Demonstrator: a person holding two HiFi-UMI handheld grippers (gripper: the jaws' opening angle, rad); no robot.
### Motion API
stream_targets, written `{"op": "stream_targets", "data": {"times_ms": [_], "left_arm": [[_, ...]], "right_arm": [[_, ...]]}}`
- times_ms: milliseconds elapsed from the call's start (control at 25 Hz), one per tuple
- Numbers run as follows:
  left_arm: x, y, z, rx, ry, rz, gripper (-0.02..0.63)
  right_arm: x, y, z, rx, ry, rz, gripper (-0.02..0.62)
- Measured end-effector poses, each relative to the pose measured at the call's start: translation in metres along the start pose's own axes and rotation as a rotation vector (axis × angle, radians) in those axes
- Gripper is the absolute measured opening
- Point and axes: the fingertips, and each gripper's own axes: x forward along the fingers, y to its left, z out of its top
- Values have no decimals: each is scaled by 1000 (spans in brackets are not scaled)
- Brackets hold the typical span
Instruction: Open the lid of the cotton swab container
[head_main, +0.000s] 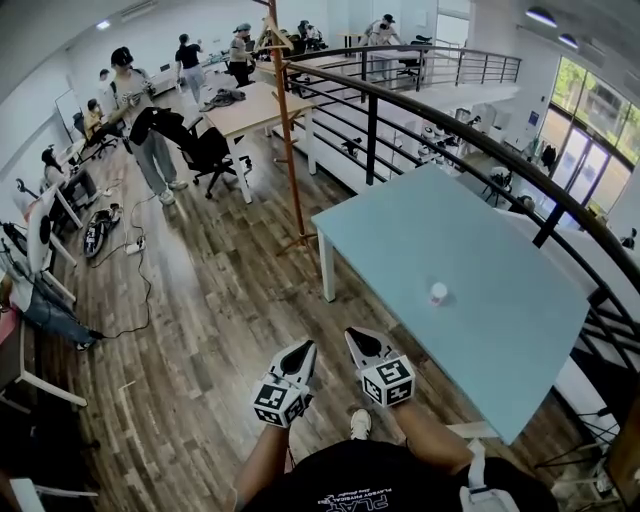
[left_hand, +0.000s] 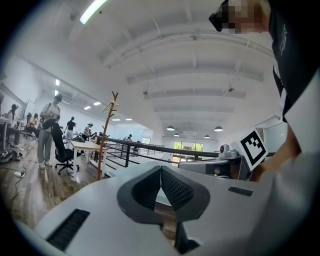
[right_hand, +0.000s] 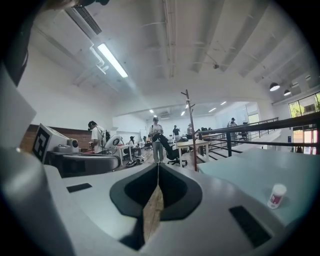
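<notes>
**A:** How many tools are seen, and how are they set?

**B:** Two are counted. The left tool (head_main: 303, 346) and the right tool (head_main: 355, 336) are held side by side over the wooden floor (head_main: 200, 300), short of the counter's near edge. Each is drawn narrow, jaws together, with nothing gripped. This is read for the left tool (left_hand: 161, 169) in the left gripper view and for the right tool (right_hand: 158, 168) in the right gripper view. One shoe (head_main: 360, 424) is seen nearer than the tools.

**A:** Where is the task's thing found?

**B:** One cotton swab container (head_main: 438, 293) is stood upright on the single pale blue counter (head_main: 470, 230). It is beyond the right tool, to its right, and well apart from both tools.

**A:** Is it shown in every view?

**B:** It is shown in two. In the right gripper view the cotton swab container (right_hand: 276, 195) is caught at the right on the counter (right_hand: 280, 167), and a white lid and red label are made out there. Only the head view shows both tools whole. In each gripper view the other tool's marker cube (left_hand: 254, 147) (right_hand: 42, 142) is seen.

**A:** And farther off?

**B:** One coat stand (head_main: 285, 120) and one dark railing (head_main: 420, 110) are seen. Several people (head_main: 135, 110) are also seen, too small to be counted exactly.
</notes>
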Motion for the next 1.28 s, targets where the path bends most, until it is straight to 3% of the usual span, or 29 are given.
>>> {"op": "stream_targets", "data": {"times_ms": [320, 1280], "left_arm": [[45, 10, 12, -10, 18, 13, 12], [141, 24, 6, 6, 49, 46, 12]], "right_arm": [[13, -32, 9, -49, 57, 74, 20], [46, -127, -3, -42, 88, 100, 20]]}}
